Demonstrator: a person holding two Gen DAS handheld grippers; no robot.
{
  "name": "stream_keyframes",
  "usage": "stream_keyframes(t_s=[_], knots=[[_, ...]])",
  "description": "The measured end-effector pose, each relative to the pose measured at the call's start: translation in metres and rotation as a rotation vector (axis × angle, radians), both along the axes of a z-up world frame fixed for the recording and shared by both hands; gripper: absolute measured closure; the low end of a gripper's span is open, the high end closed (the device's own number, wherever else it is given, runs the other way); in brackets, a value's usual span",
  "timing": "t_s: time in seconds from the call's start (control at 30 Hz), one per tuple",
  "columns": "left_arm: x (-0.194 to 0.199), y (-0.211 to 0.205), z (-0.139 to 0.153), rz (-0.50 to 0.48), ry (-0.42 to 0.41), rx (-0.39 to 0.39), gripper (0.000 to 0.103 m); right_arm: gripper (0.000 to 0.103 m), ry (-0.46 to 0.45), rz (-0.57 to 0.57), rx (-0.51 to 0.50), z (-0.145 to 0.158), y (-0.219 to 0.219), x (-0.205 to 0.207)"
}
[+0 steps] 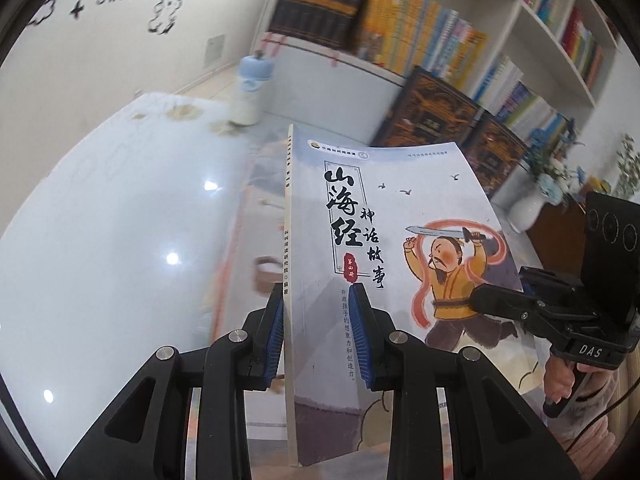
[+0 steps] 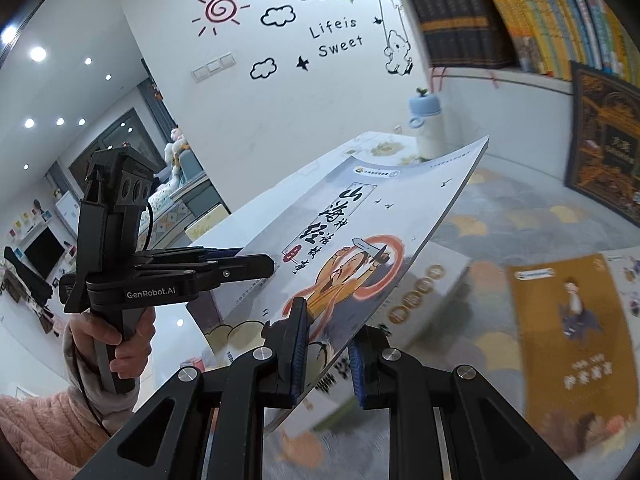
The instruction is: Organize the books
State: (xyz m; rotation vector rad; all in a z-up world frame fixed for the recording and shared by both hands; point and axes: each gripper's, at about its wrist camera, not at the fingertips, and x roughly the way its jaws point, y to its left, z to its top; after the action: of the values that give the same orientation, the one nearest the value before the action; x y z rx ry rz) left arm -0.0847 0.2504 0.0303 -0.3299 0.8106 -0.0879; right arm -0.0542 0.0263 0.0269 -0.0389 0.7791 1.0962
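Left gripper (image 1: 318,332) nearest, blue pads (image 1: 276,336) clamped on book (image 1: 400,240) at spine edge, book upright between them, held above table (image 1: 120,220). Right gripper (image 2: 328,354) pinches same book (image 2: 360,232) at its opposite edge, cover tilted. Orange book (image 2: 572,344) lies flat on table, well apart. Shelf books (image 1: 440,36) behind.

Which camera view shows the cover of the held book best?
The left wrist view: the book faces it nearly flat, so title and swordsman read sharply. In the right wrist view the cover is tilted and foreshortened, with its lower part hidden by the right hand-held gripper.
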Motion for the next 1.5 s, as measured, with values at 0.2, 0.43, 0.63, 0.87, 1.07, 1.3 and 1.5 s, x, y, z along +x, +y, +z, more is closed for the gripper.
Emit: stream_keyframes(t_s=[0.2, 0.43, 0.63, 0.87, 1.07, 1.3, 1.5], knots=[[0.000, 0.023, -0.022, 0.029, 0.034, -0.032, 0.076, 0.085, 0.057, 0.013, -0.018, -0.022, 0.029, 0.008], [0.004, 0.024, -0.039, 0.023, 0.056, -0.042, 0.076, 0.084, 0.106, -0.007, -0.060, -0.044, 0.040, 0.017], [0.002, 0.026, -0.041, 0.022, 0.043, -0.054, 0.075, 0.081, 0.110, -0.031, -0.085, -0.051, 0.046, 0.014], [-0.004, 0.025, -0.033, 0.061, 0.013, -0.008, 0.073, 0.067, 0.091, -0.047, -0.124, -0.057, 0.049, 0.009], [-0.008, 0.015, -0.026, 0.037, -0.002, 0.013, 0.072, 0.050, 0.097, -0.010, -0.133, -0.057, 0.052, 0.002], [-0.007, 0.011, -0.030, 0.044, 0.014, 0.008, 0.072, 0.043, 0.095, -0.003, -0.162, -0.054, 0.050, -0.004], [-0.007, 0.006, -0.026, 0.045, 0.013, 0.013, 0.072, 0.033, 0.083, -0.037, -0.156, -0.047, 0.027, -0.007]])
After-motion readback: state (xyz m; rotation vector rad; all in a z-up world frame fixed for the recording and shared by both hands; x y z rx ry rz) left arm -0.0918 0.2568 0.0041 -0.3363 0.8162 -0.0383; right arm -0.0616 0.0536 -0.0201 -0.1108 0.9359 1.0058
